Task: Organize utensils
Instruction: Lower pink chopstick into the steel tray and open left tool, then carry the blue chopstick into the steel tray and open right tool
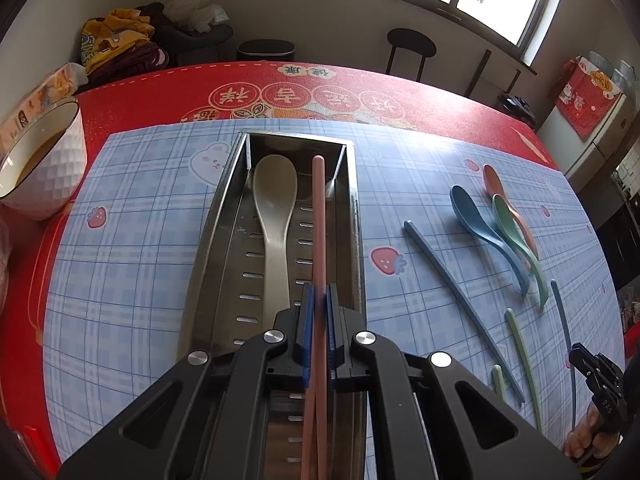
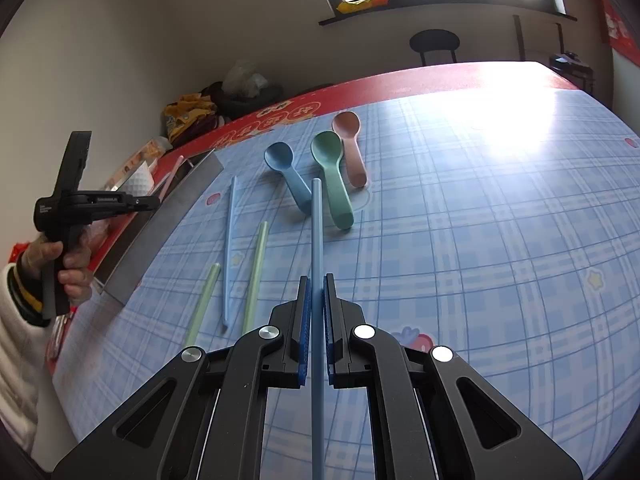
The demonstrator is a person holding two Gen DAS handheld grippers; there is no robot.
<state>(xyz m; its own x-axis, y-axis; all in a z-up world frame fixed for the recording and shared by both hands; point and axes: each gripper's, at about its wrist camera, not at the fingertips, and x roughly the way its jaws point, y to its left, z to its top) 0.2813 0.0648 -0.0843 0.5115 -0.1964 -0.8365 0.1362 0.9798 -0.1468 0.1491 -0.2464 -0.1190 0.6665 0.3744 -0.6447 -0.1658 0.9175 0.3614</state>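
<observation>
my left tool is clamped on the pink chopsticks, whose long axis runs straight ahead along my fingers, tips pointing to the far end of the steel tray. they hang over the tray's right half, beside the beige spoon lying lengthwise in it. my right tool is clamped on a blue chopstick, also pointing straight forward, its far tip near the blue spoon and green spoon on the tabletop.
</observation>
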